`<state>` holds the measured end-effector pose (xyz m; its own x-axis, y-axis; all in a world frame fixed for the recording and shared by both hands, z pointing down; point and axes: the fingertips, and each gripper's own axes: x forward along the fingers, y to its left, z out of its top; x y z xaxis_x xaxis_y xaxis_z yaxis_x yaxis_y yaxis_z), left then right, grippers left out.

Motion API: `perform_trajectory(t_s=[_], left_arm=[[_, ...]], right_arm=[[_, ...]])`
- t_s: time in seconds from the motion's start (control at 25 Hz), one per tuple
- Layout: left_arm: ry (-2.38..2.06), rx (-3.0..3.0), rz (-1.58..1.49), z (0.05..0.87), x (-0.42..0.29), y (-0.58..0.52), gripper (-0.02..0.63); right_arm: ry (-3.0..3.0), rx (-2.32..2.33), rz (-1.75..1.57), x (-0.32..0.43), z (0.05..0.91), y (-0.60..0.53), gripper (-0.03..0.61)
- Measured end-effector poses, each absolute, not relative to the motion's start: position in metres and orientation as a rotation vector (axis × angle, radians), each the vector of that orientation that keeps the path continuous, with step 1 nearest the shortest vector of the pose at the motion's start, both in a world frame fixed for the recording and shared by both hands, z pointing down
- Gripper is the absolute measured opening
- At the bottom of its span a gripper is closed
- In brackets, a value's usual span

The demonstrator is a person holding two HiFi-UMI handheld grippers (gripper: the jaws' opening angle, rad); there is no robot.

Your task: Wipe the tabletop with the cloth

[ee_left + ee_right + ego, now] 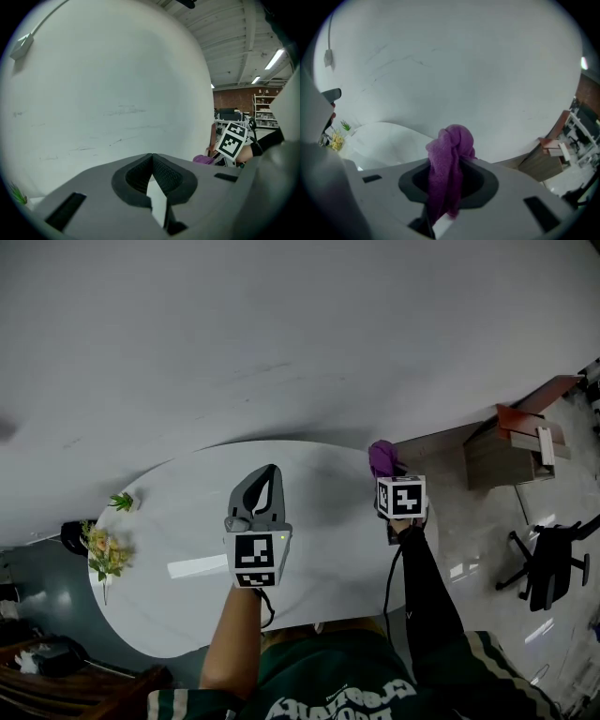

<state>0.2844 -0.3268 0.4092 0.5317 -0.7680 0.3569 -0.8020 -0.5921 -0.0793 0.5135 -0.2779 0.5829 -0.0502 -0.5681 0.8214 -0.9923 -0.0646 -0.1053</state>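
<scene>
The right gripper (451,161) pinches the purple cloth (451,140), which bunches up past its fingertips. The left gripper (152,158) has its jaws pressed together on nothing, over the white oval tabletop (187,531). A white wall (281,334) rises beyond both. Flowers (105,554) stand well left of the left fingers, and an office chair (553,568) well right of the right ones.

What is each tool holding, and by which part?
Right tool is shut on the purple cloth, pinched mid-bunch, with a wad poking past the tips. Left tool is shut and empty.
</scene>
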Motion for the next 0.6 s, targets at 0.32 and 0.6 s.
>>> perform_trajectory(t_s=[0.32,0.6], left_arm=[[-1.494,2.56,0.586,0.424,0.252,-0.336,0.002],[-1.566,2.501,0.57,0.43,0.211,-0.347,0.002]], right_arm=[[-1.719,1.659,1.007,0.493,0.584,-0.295,0.109],[-1.787,1.595,1.003,0.442,0.585,-0.321,0.109]])
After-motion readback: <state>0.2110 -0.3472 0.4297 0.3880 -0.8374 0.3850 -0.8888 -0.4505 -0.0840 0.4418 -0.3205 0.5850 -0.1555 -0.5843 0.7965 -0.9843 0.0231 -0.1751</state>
